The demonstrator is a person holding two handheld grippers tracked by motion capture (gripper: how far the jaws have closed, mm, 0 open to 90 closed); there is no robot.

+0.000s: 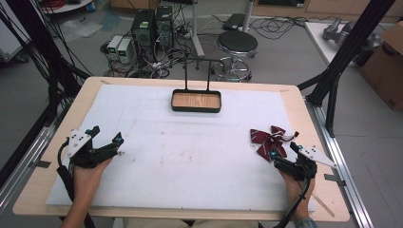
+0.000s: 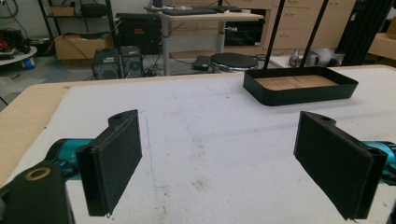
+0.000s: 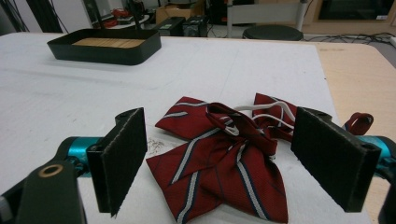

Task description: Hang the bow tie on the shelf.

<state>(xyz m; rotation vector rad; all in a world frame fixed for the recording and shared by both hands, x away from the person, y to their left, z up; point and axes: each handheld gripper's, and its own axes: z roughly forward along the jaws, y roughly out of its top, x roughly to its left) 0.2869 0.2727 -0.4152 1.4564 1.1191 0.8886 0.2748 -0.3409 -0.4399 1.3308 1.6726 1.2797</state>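
Right gripper view has the right gripper point(image 3: 219, 158) spread wide just short of the red striped bow tie point(image 3: 224, 154) at the desk's point(image 1: 157, 161) right; closing low could snag only its white elastic strap point(image 3: 261, 114). Left gripper point(image 1: 97, 142) spread, idle.

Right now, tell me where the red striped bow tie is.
In the high view the bow tie lies on the white mat's right side, just ahead of the open right gripper.
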